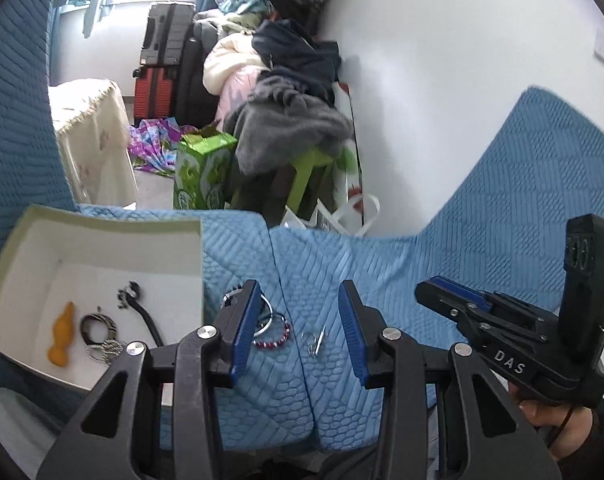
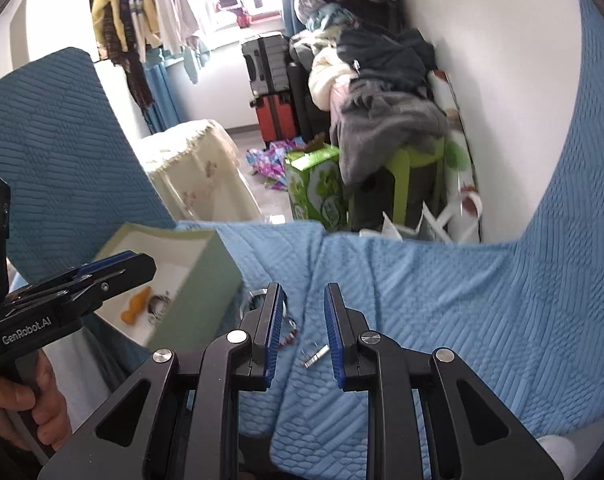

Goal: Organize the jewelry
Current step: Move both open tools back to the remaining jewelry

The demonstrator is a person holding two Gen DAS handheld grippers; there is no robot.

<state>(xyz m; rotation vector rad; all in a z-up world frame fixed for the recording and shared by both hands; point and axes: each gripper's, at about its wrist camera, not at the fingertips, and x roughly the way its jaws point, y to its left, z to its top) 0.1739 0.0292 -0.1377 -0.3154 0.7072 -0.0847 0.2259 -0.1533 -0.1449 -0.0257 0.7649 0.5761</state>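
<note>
A red bead bracelet [image 1: 273,337], a silver bangle [image 1: 266,309] and a small silver clip [image 1: 314,340] lie on the light blue quilted cover [image 1: 382,264]. My left gripper [image 1: 300,296] hovers over them, open and empty. The white box [image 1: 101,236] at the left holds an orange piece [image 1: 63,336], dark ring bracelets [image 1: 98,328] and a black clasp [image 1: 130,295]. My right gripper [image 2: 303,294] hangs over the silver clip [image 2: 316,356] with a narrow empty gap between its pads. The bangle [image 2: 257,294] shows beside its left finger, which partly hides the red bracelet [image 2: 288,339].
The box [image 2: 199,280] stands at the left edge of the seat. Dark blue quilted cushions [image 1: 9,120] rise at left and right. Beyond the seat edge are a green carton [image 1: 199,172], a green stool with piled clothes [image 1: 297,128], suitcases [image 1: 161,60] and a white wall [image 1: 442,80].
</note>
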